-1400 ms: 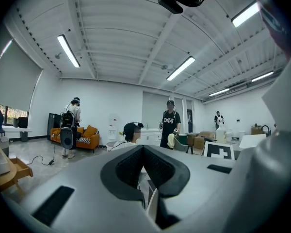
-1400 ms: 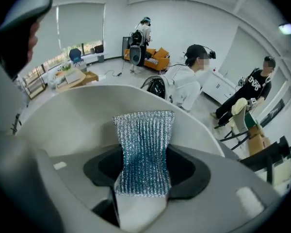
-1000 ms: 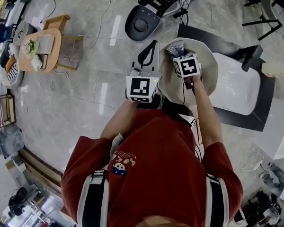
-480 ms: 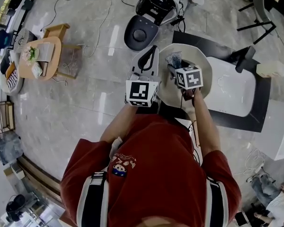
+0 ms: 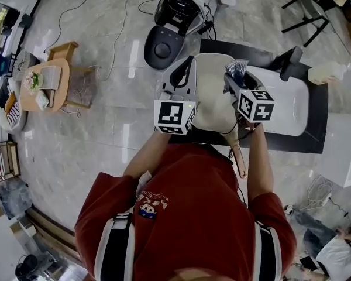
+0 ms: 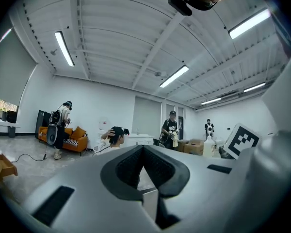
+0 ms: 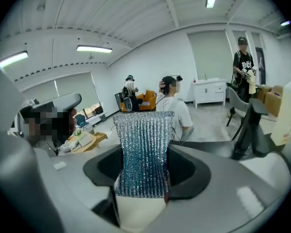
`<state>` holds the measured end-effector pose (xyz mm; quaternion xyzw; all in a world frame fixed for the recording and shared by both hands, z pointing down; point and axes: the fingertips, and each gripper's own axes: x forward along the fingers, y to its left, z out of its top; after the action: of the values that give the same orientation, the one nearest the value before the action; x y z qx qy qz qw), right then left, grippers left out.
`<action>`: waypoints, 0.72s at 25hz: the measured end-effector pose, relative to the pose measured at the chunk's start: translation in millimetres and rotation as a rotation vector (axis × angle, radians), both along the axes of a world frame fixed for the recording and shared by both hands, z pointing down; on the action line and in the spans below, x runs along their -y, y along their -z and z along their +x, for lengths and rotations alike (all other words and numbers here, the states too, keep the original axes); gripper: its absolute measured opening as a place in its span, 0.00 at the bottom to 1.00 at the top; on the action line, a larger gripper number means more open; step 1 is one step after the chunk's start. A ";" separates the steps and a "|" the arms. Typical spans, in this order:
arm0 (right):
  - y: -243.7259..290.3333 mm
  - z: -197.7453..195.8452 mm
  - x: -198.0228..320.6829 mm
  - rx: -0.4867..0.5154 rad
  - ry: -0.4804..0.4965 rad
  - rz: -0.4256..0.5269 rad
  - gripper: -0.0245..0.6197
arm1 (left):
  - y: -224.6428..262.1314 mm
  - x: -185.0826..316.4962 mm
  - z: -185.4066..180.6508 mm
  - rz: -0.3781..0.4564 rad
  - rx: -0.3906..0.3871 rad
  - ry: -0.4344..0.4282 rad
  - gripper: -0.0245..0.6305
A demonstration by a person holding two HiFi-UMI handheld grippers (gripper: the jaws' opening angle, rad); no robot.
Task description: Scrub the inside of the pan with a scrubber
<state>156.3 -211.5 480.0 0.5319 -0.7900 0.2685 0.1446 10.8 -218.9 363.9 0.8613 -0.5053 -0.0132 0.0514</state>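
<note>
In the head view the cream pan (image 5: 209, 98) is tipped up over the black counter, with its wooden handle (image 5: 238, 157) pointing back at the person. My left gripper (image 5: 184, 70) lies along the pan's left rim. In the left gripper view its jaws (image 6: 143, 152) meet at the tips, with a thin pale edge (image 6: 149, 203) pinched between them. My right gripper (image 5: 234, 79) is at the pan's upper right rim, shut on a silvery mesh scrubber (image 5: 237, 69). The scrubber (image 7: 143, 152) stands upright between the right gripper's (image 7: 143, 181) dark pads.
A white sink (image 5: 289, 104) sits in the black counter (image 5: 322, 116) right of the pan, with a black faucet (image 5: 289, 60) and a pale bottle (image 5: 327, 72). A black-and-white appliance (image 5: 175, 13) with cables lies on the floor ahead. A small wooden table (image 5: 44, 84) stands far left. Several people are across the room.
My right gripper has carried the scrubber rightward across the pan, from its upper middle to its right rim. The left gripper has stayed at the left rim.
</note>
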 end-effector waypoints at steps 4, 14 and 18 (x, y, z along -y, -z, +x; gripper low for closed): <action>44.0 28.6 -4.9 -0.005 -0.080 0.124 0.47 | 16.7 -0.8 12.6 0.017 -0.020 -0.025 0.04; 180.5 64.2 -28.0 -0.176 -0.203 0.553 0.46 | 81.6 -7.0 32.8 0.134 -0.062 -0.064 0.04; 214.9 66.4 -45.6 -0.269 -0.246 0.729 0.46 | 103.6 -13.4 36.9 0.196 -0.031 -0.070 0.05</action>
<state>222.7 -165.9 265.0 0.6693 -0.7379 -0.0857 0.0153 47.6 -205.5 260.3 0.8790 -0.4703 -0.0741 -0.0250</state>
